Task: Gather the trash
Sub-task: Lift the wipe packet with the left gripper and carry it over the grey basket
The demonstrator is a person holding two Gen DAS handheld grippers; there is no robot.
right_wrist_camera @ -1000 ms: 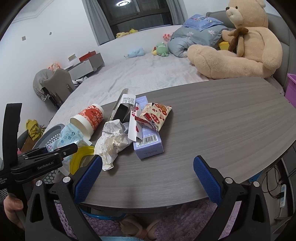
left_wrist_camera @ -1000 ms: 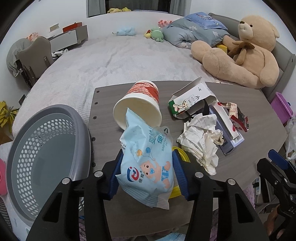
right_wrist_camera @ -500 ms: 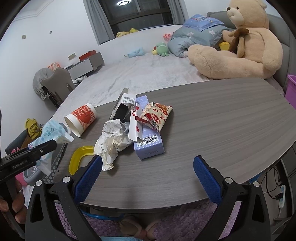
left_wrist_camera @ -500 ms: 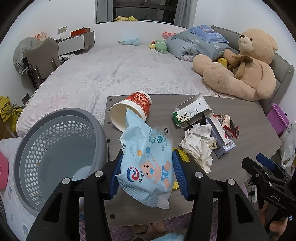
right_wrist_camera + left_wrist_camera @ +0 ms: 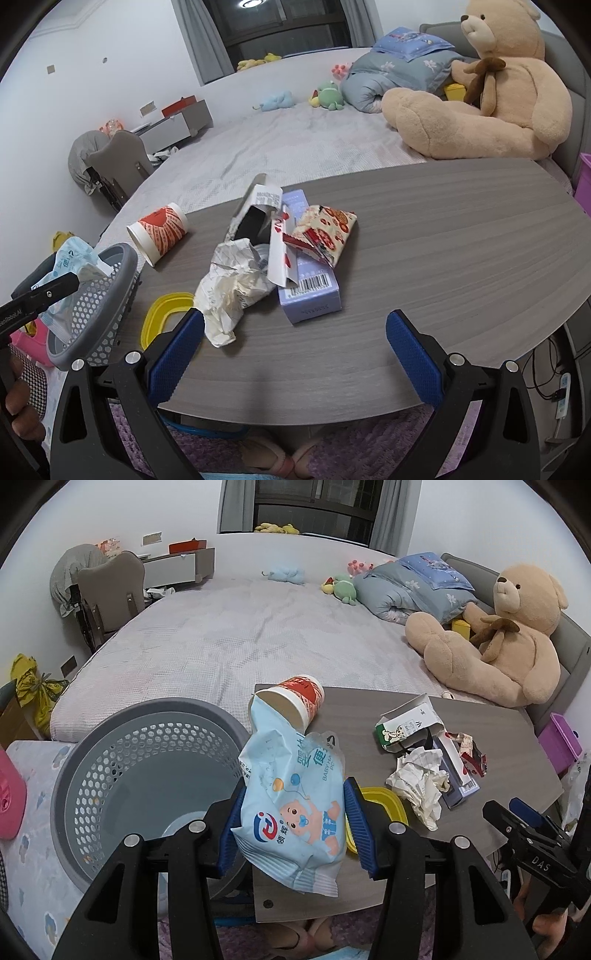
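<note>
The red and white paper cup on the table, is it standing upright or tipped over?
Tipped over. The paper cup lies on its side on the table, its open mouth facing the grey basket.

I'm in a home bedroom: beyond my open jaws lie a bed (image 5: 295, 147) and teddy bear (image 5: 491, 92).

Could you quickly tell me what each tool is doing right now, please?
Left tool: closed on the wipes packet, beside the basket.
Right tool: open, holding nothing, above the table.
</note>
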